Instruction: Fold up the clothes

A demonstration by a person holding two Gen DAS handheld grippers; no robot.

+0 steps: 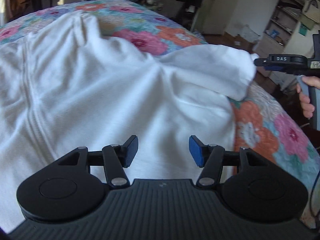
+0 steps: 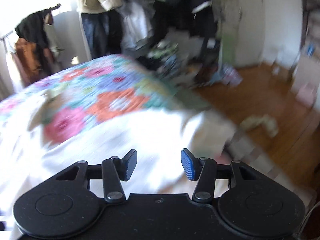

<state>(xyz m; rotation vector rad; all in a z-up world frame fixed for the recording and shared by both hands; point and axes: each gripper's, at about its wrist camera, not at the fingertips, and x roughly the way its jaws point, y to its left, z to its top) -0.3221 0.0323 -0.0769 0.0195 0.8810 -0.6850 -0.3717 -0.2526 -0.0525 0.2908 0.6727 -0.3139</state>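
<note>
Landmark: the white garment [image 1: 104,92], spread rumpled on the bed [image 1: 276,132] with its flowered quilt; every place below is told from it.
Garment lie: its body covers the near part of the bed; a raised seam or zip line runs through its left part, from near to far.
Sleeve: one sleeve [image 1: 210,68] reaches out from the body toward the bed's right edge, its long axis roughly across the left wrist view, its cuff end at the far right.
Left gripper [image 1: 163,150]: over the garment's near middle, fingers released, nothing between them, only cloth below.
Right gripper [image 1: 280,63]: just beside the sleeve's cuff end; in its own view the fingers [image 2: 190,165] are parted and hold no cloth.
Nearer hand: the right hand [image 1: 307,94] is by far the closer to the cuff; the left is closer to the body.
Judgement: the coming fold likely turns on the sleeve, which would be carried leftward onto the body.
Blur: the right wrist view is smeared, so finer folds there cannot be told.
</note>
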